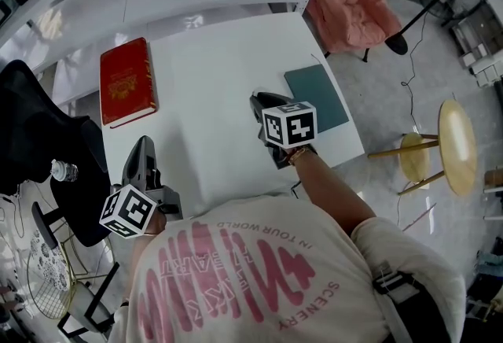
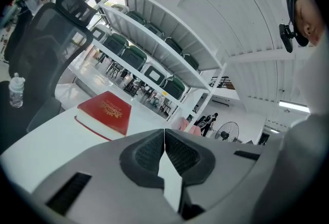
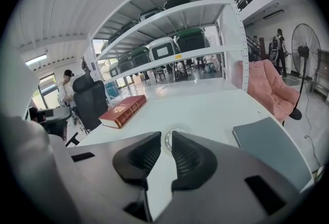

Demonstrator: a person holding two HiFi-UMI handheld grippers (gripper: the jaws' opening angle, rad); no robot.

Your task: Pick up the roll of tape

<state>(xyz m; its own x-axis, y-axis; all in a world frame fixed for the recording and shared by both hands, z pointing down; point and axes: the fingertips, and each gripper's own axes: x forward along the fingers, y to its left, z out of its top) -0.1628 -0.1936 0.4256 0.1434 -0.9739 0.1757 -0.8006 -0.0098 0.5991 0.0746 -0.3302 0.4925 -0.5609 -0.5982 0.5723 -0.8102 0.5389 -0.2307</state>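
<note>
- The clear, see-through roll of tape sits at the tips of your right gripper, over the white table. It lies between the hardback red book and the flat grey-green folder.
- The right jaws stand only narrowly apart. The 2 ribbed pads look closed on the roll's wall, the right one over the hole and the left one outside the ring. I judge that as a pinch on the rim, which suits a thin hollow ring better than spanning its full width.
- You hold the right gripper tilted down toward the tabletop, so the roll hangs at the tips, clear of the book and folder.
- Your left gripper has its jaws together at the tips with nothing between them. It is parked near the table's near edge, well apart from the roll, so it keeps out of the way.
- Only the right gripper view shows the tape. In the head view the gripper body and marker cube hide it, but that view alone shows how the 2 grippers lie relative to each other.
</note>
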